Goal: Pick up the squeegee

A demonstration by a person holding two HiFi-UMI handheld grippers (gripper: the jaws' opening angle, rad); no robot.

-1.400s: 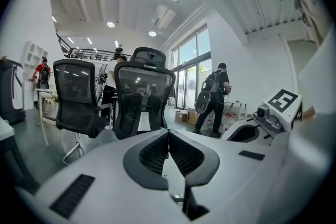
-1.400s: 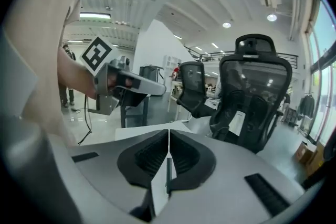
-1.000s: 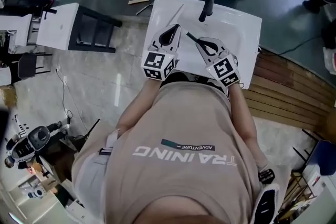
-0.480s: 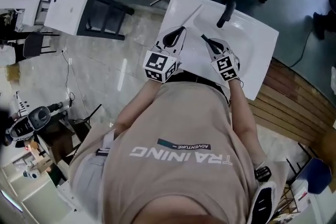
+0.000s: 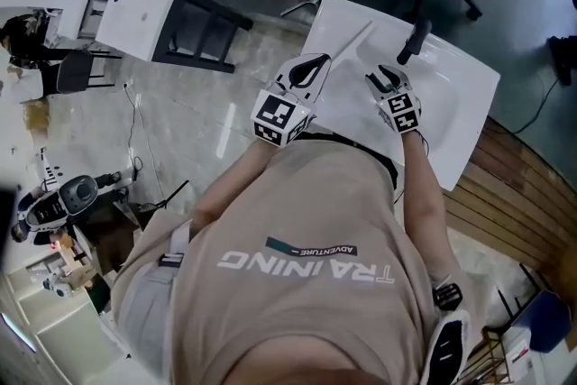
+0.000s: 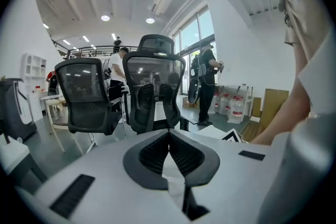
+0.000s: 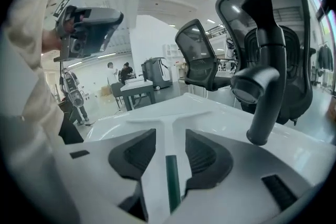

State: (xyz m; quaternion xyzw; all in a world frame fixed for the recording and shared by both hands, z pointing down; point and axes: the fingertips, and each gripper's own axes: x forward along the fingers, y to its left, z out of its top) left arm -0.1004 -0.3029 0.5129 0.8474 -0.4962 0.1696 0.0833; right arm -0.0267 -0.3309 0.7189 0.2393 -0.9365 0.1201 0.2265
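The squeegee (image 7: pixel 169 136) is a white T-shaped tool with a green handle end (image 7: pixel 171 182). It lies on the white sink (image 5: pixel 469 77), with its blade (image 5: pixel 353 36) showing as a thin white bar in the head view. My right gripper (image 7: pixel 170 157) is low over the sink with its jaws opening. The green handle lies between them, and neither pad (image 7: pixel 202 157) touches it. My left gripper (image 6: pixel 169 136) hangs beside it at the sink's left part (image 5: pixel 311 66), its tips together and nothing in them.
A black faucet (image 7: pixel 262 65) rises from the sink just right of my right gripper, also seen in the head view (image 5: pixel 416 41). Black office chairs (image 6: pixel 152 89) stand beyond the sink. A white desk (image 5: pixel 144 18) stands on the left, with wooden flooring (image 5: pixel 514 194) on the right.
My right gripper has sunk toward the sink and its jaws have parted, leaving the squeegee's handle loose between them. The left gripper has drifted a little sideways, still shut.
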